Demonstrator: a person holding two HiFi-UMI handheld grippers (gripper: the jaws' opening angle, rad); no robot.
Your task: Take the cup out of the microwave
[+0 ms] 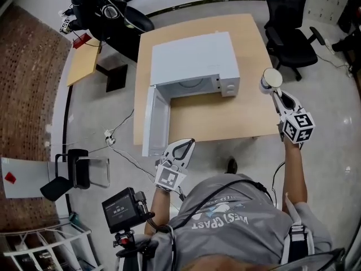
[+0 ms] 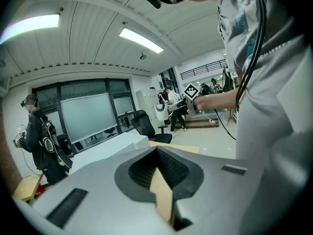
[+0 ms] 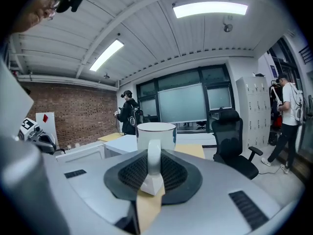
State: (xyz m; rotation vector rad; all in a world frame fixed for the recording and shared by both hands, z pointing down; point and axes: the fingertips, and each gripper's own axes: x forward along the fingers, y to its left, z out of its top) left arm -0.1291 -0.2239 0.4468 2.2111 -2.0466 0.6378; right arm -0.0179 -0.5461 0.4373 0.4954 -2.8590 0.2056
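Since the wooden table (image 1: 214, 117) carries only the white microwave (image 1: 194, 58), whose door (image 1: 156, 120) hangs open on its left side, that oven serves as the marker for everything else. Its cavity looks empty, and the white cup (image 1: 272, 79) is in the air to the right of the microwave, past the table's right edge. The cup looks like glazed ceramic, so I judge it stiff, fairly weighty for its size, slick on the surface, and liable to chip or break if dropped or knocked against the table. Its loop handle (image 3: 153, 158) is the natural place to hold, and the right gripper (image 3: 154, 173) has its jaws part closed on exactly that, with the cup upright beyond the pads. A one-sided hold like this could let the body swing, so steady carrying seems wise. Well in front of the microwave, near the person's body, the left gripper (image 1: 181, 151) has its jaws drawn together on nothing.
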